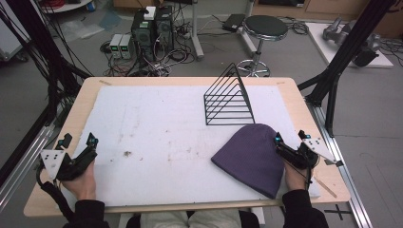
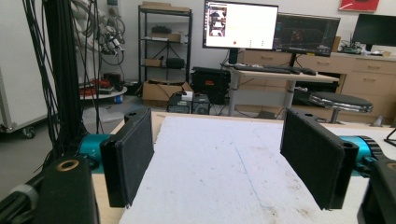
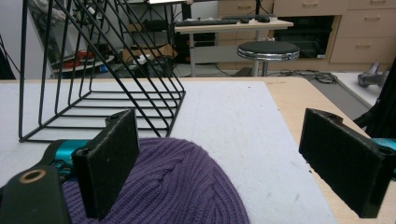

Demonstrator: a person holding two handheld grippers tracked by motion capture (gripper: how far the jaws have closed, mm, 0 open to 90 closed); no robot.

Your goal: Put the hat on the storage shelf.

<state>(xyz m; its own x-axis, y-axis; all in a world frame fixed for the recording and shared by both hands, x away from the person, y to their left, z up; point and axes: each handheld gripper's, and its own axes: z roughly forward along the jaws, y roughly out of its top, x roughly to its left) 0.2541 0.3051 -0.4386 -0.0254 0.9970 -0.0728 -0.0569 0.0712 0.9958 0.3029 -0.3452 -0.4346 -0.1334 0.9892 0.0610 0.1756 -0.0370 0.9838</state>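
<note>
**At the table's right front: a soft purple hat waiting under your right tool**

On the white mat at the right front of the table (image 1: pixel 190 81), the purple knit hat (image 1: pixel 252 154) is lying flat, its rounded crown pointing toward the black wire rack (image 1: pixel 228 102) just behind it and its open brim facing your near edge. Your right tool (image 1: pixel 292 142) is hovering at the hat's right flank with its jaws spread wide and nothing between them; in the right gripper view its left jaw is sitting over the knit while the right jaw is hanging above bare mat. Your left tool (image 1: pixel 78 149) is resting well apart at the table's left front, jaws likewise spread and empty.

Judging by the ribbed knit, you are dealing with something light, limp and stretchy, not fragile and not slippery. It will likely sag and fold once lifted. You are probably best pinching a bunched fold near the brim edge, where the doubled fabric looks thickest, rather than one thin layer of the crown.
</note>
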